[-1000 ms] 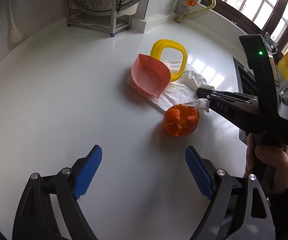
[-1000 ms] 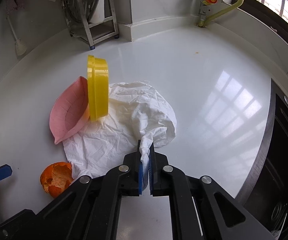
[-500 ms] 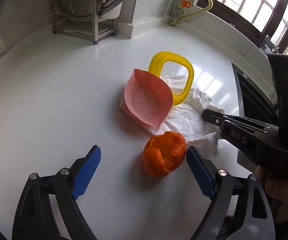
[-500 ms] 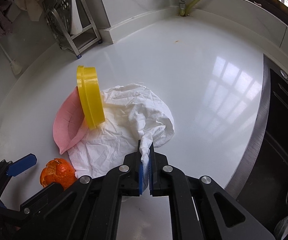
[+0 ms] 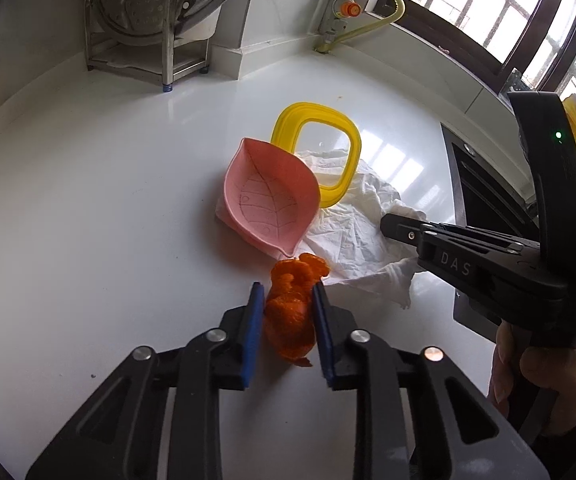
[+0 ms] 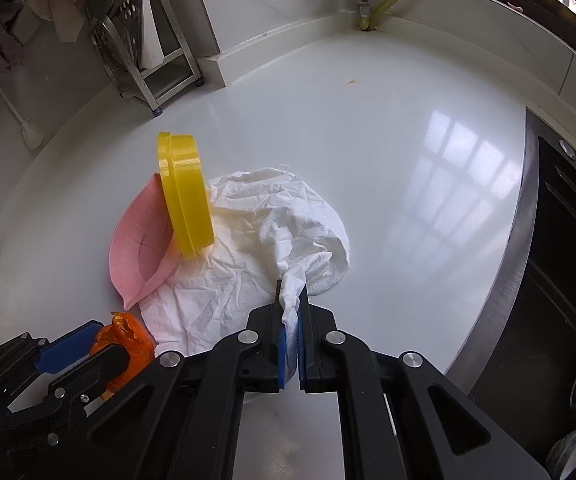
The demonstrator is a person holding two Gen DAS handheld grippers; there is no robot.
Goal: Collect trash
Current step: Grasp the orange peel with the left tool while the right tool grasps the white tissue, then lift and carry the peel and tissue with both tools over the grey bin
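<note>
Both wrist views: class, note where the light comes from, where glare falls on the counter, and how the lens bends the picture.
Left wrist view: daylight enters through the windows at upper right, and the counter curves like a bowl. Right wrist view: a bright window-pane reflection glares on the counter beside the sink; edges bend strongly, and the white paper stays sharp.

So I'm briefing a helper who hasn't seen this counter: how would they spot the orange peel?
On the white countertop, find the crumpled white paper towel with the pink leaf-shaped dish on it. At the dish's pointed tip lies the orange peel, the only bright orange, lumpy scrap, between the closing blue-padded jaws.
</note>
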